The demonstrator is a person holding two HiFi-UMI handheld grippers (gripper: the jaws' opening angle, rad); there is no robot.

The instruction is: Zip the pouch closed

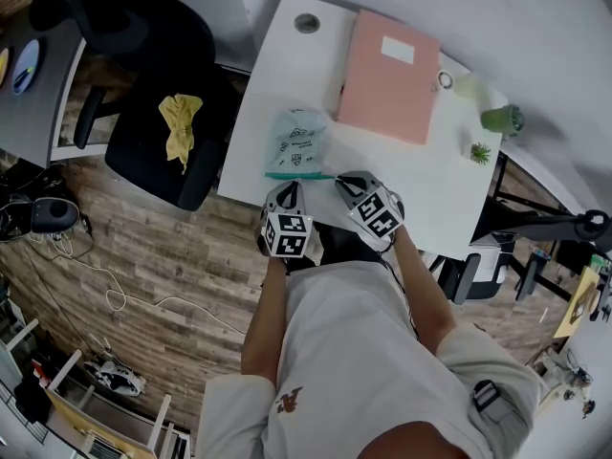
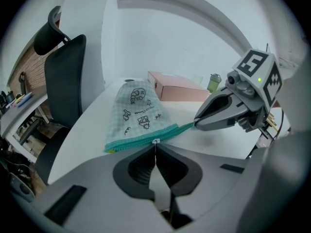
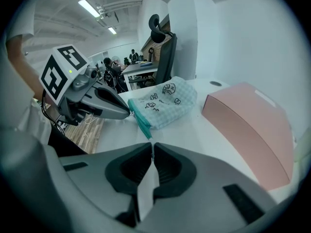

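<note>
A light-blue checked pouch (image 1: 298, 140) with cartoon prints lies on the white desk (image 1: 426, 194), its teal zipper edge (image 1: 298, 174) facing me. In the left gripper view the pouch (image 2: 137, 111) lies just past my left gripper (image 2: 155, 145), which is shut on the small white zipper pull (image 2: 155, 141), partway along the teal edge. My right gripper (image 2: 197, 124) is shut on the right-hand end of that teal edge. In its own view the right gripper (image 3: 152, 146) sits just under the teal end of the pouch (image 3: 165, 103). From the head view, the left gripper (image 1: 289, 195) and right gripper (image 1: 346, 185) sit side by side.
A pink box (image 1: 387, 76) lies behind the pouch. A green cup (image 1: 502, 118) and a small plant (image 1: 480, 151) stand at the desk's right end. A black office chair (image 1: 158, 113) with a yellow cloth (image 1: 180, 124) stands left of the desk.
</note>
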